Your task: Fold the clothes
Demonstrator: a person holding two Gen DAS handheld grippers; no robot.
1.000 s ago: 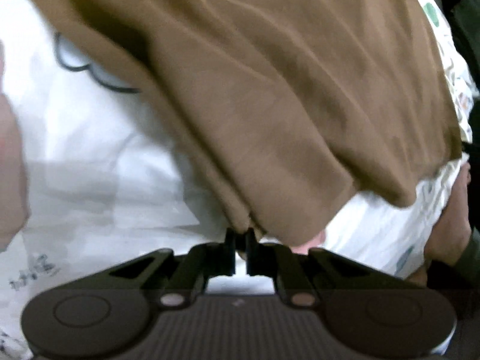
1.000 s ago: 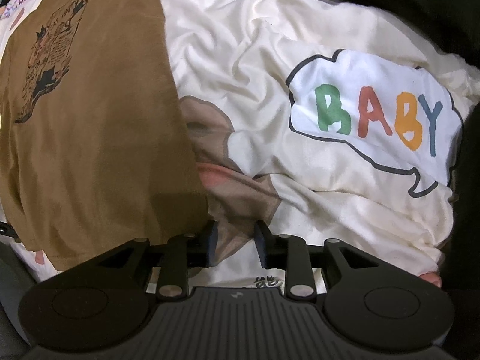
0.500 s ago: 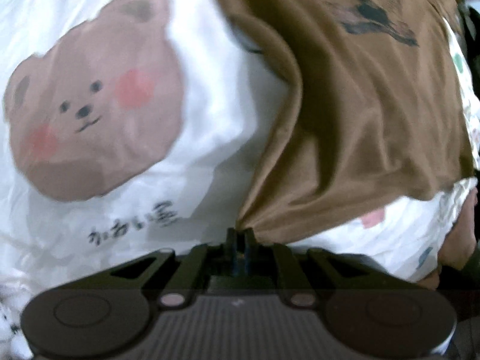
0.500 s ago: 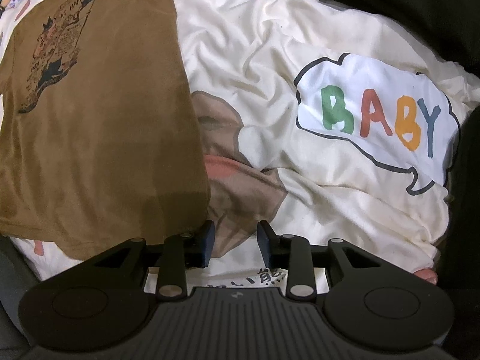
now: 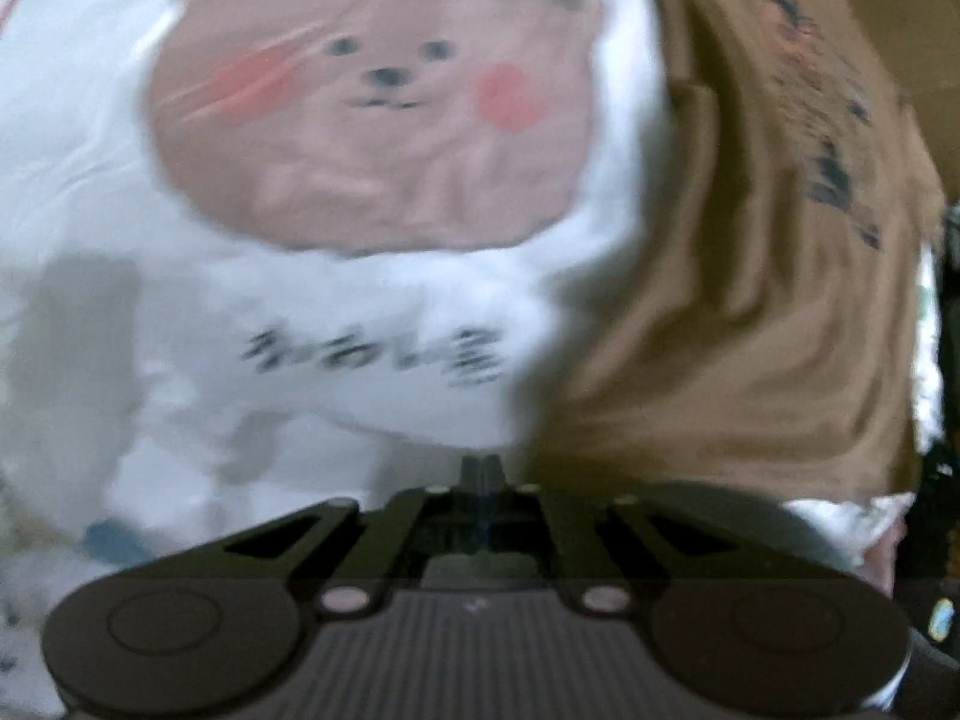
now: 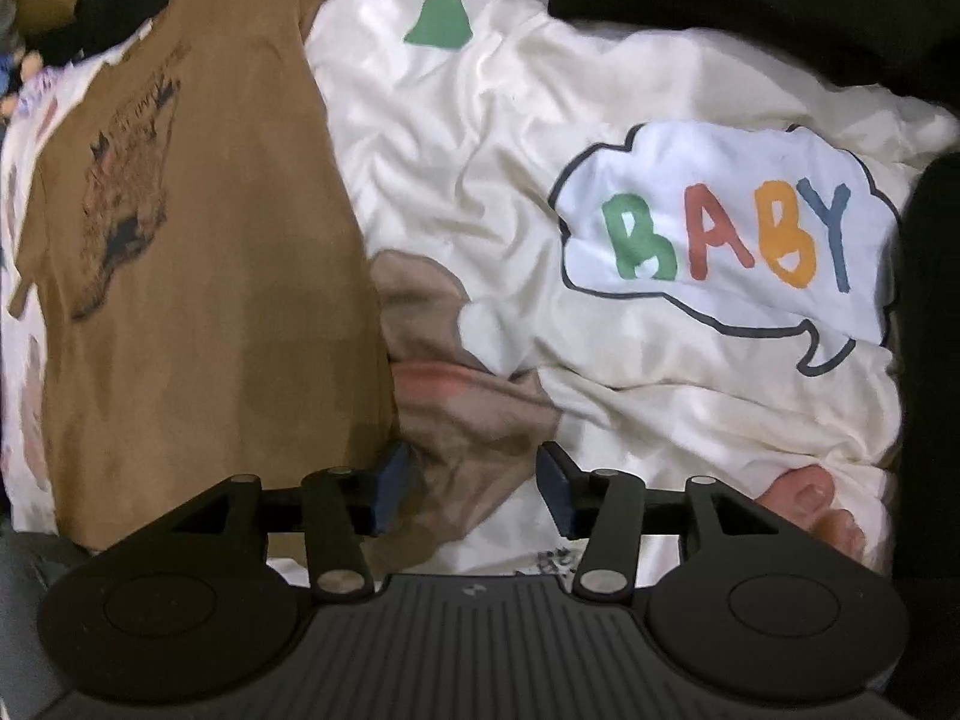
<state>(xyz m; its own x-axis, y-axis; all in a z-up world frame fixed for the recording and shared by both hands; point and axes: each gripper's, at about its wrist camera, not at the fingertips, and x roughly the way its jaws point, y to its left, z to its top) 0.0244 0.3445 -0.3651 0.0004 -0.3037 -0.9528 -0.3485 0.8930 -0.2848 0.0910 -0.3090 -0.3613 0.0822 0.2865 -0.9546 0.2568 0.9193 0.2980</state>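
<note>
A brown T-shirt [image 5: 750, 300] with a dark print lies spread over a white bedsheet [image 5: 180, 330]. My left gripper [image 5: 480, 465] is shut, and the shirt's lower hem corner runs in to its closed fingertips; the view is blurred. In the right wrist view the same T-shirt [image 6: 210, 300] lies flat at the left. My right gripper [image 6: 474, 468] hovers just past the shirt's right edge. Its jaws are opening, with only the crumpled bear print of the bedsheet [image 6: 480, 150] beneath the gap. Its left finger [image 6: 390, 480] sits next to the shirt's edge.
A large bear print [image 5: 372, 108] with dark lettering below it covers the sheet left of the shirt. A "BABY" speech bubble [image 6: 720, 228] is printed at the right. A person's toes [image 6: 810, 504] poke out at the sheet's edge. Dark fabric [image 6: 750, 12] lies along the top right.
My left gripper has carried the hem corner sideways, uncovering the bear print; the shirt now lies flatter to the right. My right gripper's jaws have widened beside the shirt's edge.
</note>
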